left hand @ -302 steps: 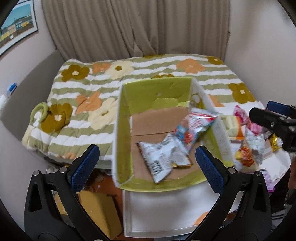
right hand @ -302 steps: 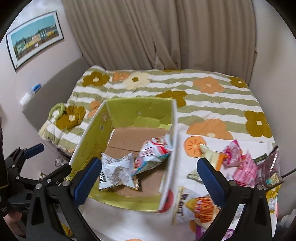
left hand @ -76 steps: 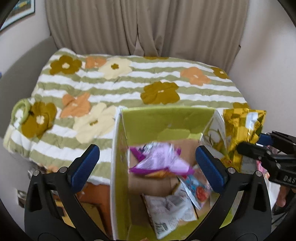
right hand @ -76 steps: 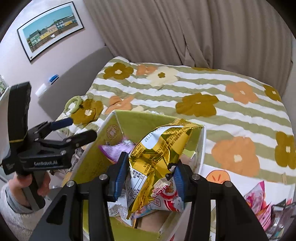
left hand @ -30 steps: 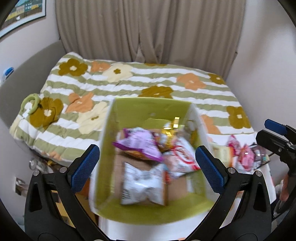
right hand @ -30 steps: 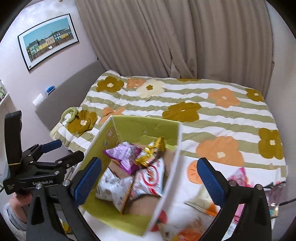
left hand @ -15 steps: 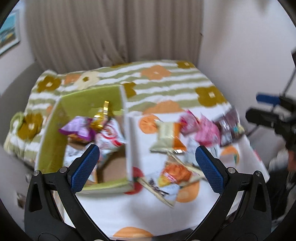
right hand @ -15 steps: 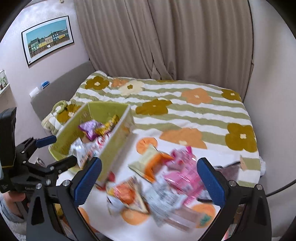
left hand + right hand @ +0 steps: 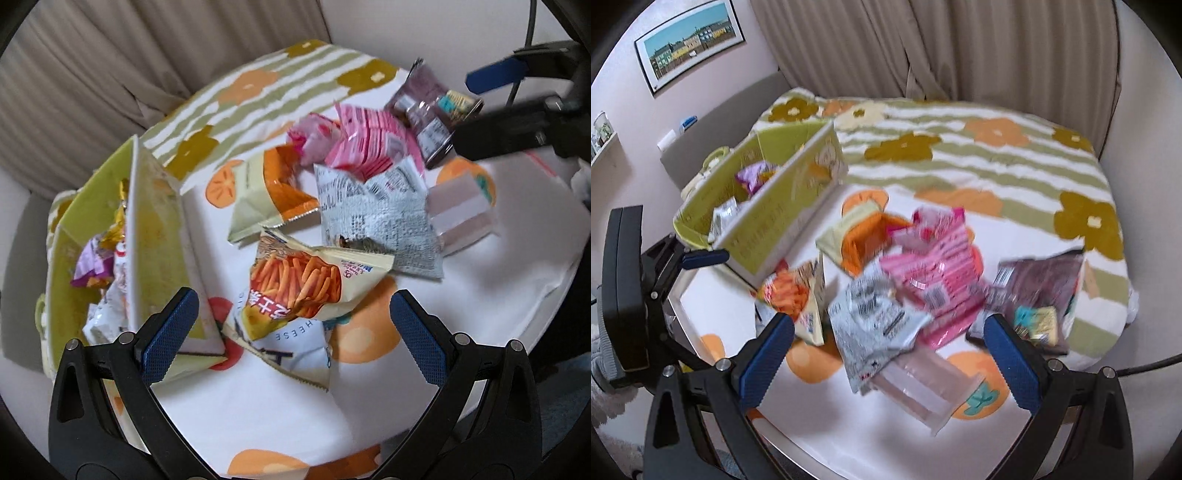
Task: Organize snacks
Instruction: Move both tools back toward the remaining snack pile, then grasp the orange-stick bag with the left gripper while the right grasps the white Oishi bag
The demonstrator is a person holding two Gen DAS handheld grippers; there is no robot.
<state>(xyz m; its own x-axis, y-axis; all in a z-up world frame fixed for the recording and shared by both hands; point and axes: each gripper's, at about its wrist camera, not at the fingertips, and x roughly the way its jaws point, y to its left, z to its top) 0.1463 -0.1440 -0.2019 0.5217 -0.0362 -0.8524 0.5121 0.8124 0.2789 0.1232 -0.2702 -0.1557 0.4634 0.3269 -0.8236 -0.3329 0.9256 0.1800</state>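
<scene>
A green box [image 9: 74,266] [image 9: 768,218] at the left holds several snack bags, among them a purple one [image 9: 90,267] and a gold one [image 9: 116,225]. Loose snacks lie on the white table: an orange fries bag [image 9: 295,284] [image 9: 792,295], a grey-white bag [image 9: 376,218] [image 9: 875,317], a pink pack [image 9: 369,144] [image 9: 934,262], a dark purple bag [image 9: 424,110] [image 9: 1041,284] and a cream-orange bag [image 9: 273,192] [image 9: 857,232]. My left gripper [image 9: 295,328] hangs open over the fries bag. My right gripper [image 9: 890,354] is open above the grey-white bag. Both are empty.
A clear plastic tray [image 9: 461,218] [image 9: 923,395] lies at the table's right front. A bed with a flowered striped blanket [image 9: 979,155] is behind the table, with curtains [image 9: 960,48] beyond. The right gripper's body [image 9: 517,122] shows at the upper right of the left wrist view.
The right gripper let go of the gold bag, which now lies in the box. Both grippers have swung right, away from the box and over the loose snacks.
</scene>
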